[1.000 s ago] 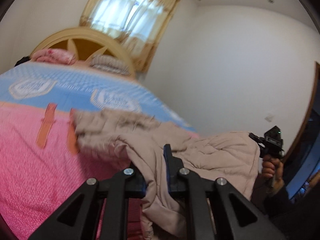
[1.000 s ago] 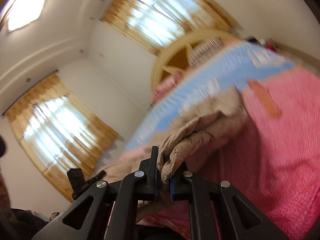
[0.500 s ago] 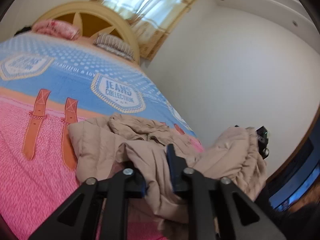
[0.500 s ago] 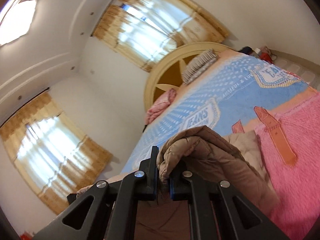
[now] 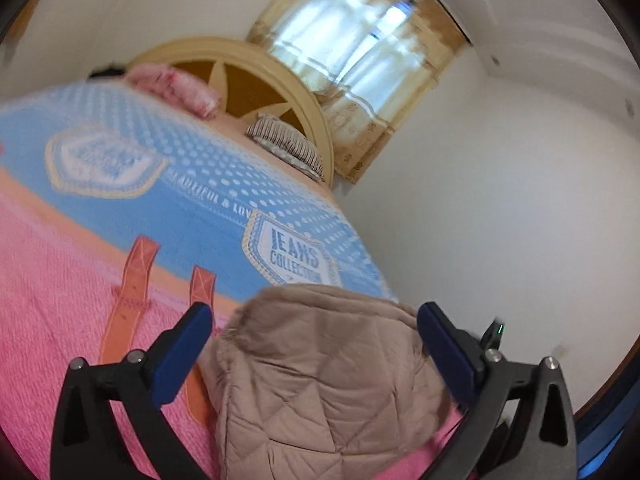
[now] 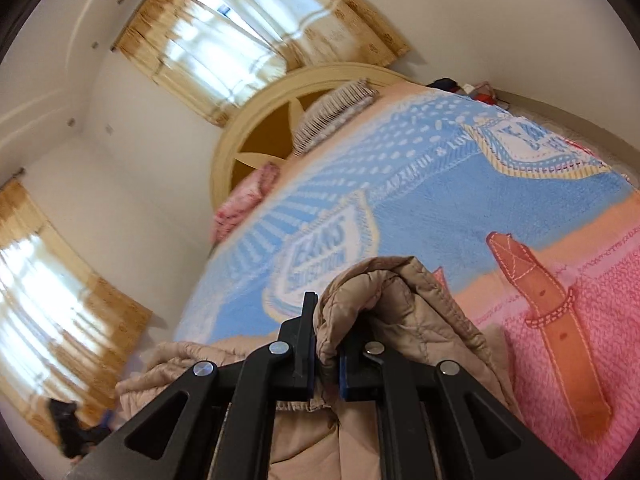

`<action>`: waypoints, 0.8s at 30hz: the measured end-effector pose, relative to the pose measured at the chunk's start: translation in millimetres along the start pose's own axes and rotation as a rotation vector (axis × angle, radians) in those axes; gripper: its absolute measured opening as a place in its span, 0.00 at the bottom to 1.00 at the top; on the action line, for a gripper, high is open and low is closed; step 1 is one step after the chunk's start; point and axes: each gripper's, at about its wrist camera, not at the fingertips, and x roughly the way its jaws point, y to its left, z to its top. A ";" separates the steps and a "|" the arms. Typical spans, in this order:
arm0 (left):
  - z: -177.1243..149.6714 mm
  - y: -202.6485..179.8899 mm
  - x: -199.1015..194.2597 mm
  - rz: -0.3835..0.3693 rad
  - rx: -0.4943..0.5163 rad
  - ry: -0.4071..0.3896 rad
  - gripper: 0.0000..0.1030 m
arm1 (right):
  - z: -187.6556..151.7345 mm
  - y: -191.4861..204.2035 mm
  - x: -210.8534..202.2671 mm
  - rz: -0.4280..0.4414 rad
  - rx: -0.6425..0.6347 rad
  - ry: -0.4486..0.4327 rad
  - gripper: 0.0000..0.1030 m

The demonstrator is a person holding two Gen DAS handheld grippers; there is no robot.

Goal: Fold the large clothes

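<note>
on pink bed (image 5: 52, 300): left tongs (image 5: 314, 322) opening wide round beige jacket (image 5: 328, 380), pads clear; right tongs (image 6: 325, 350) clamped on it.

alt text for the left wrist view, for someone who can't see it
The left tongs are opening, blue pads clear of a beige quilted coat lying between them on a pink and blue bedspread. Behind are a cream headboard and a curtained window.

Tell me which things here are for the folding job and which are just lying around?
For the job:
- quilted beige coat
- left gripper, jaws opening, pads clear of the coat
- right gripper, clamped on a coat fold

Just lying about:
- pink pillow
- striped pillow
- blanket on the bed
- curtains
</note>
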 end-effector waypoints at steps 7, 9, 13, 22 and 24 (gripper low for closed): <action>-71.8 -109.6 104.0 0.080 0.426 0.113 1.00 | -6.3 -27.1 62.3 -0.076 0.051 0.029 0.06; -95.9 -130.1 141.4 0.164 0.565 0.144 1.00 | -6.2 -30.6 71.0 -0.096 0.036 0.034 0.07; -113.8 -119.3 198.6 0.383 0.644 0.187 1.00 | -5.6 -34.0 75.1 -0.112 0.050 0.052 0.23; -115.2 -76.4 227.3 0.482 0.496 0.229 1.00 | -36.4 48.4 31.5 -0.123 -0.235 -0.001 0.61; -119.4 -74.9 237.2 0.488 0.493 0.235 1.00 | -54.5 71.5 40.5 -0.099 -0.319 0.051 0.61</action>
